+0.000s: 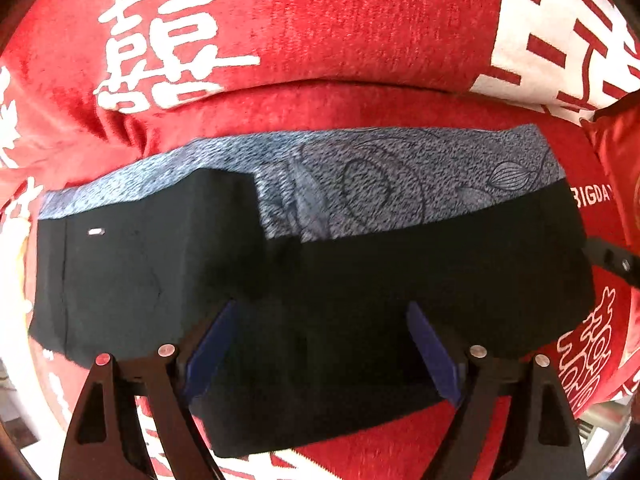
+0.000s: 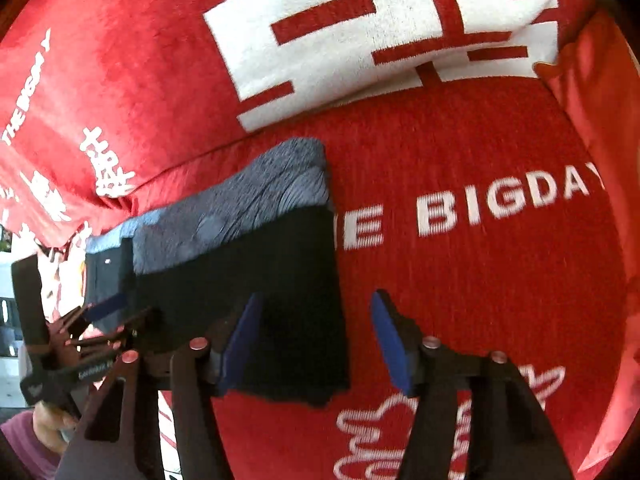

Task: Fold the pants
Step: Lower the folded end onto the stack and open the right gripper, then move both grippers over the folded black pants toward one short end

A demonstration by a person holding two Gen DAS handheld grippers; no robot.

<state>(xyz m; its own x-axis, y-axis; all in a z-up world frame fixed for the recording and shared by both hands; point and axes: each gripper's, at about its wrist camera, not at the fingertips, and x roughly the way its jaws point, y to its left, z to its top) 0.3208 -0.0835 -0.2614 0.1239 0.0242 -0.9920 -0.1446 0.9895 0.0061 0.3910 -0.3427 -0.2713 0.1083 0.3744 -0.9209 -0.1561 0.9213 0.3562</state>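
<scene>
The folded pants lie flat on a red seat cover. They are black, with a grey-blue patterned band along the far edge. My left gripper hovers straight above the black fabric near its front edge, jaws wide apart and nothing pinched. In the right wrist view the pants run off to the left. My right gripper stands open over their right-hand end: one pad is above the black cloth, the other above the red cover. The left gripper shows at the pants' far left end.
The red cover carries white characters and the words "THE BIGDAY". A red-and-white back cushion rises behind the pants. A hand with a purple sleeve holds the left tool at the lower left.
</scene>
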